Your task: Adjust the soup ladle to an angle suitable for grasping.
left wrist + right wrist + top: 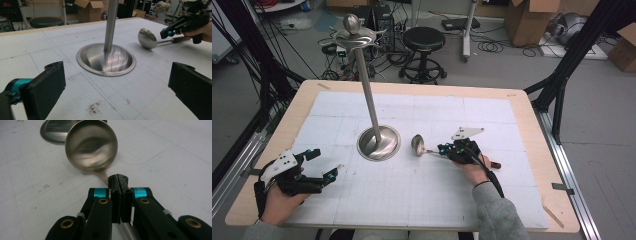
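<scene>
Ladle lies on the bench in the high view, bowl toward the stand's round base, handle running right into the right gripper, nearer than the left gripper. Left gripper view: its fingers stand wide apart, holding nothing, ladle well off. Right gripper view: fingers together, apparently clamped on the handle, bowl straight ahead.

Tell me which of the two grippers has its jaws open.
The left gripper, near the table's left edge: its jaws stand wide apart and empty. The right gripper is clamped on the ladle handle.
</scene>
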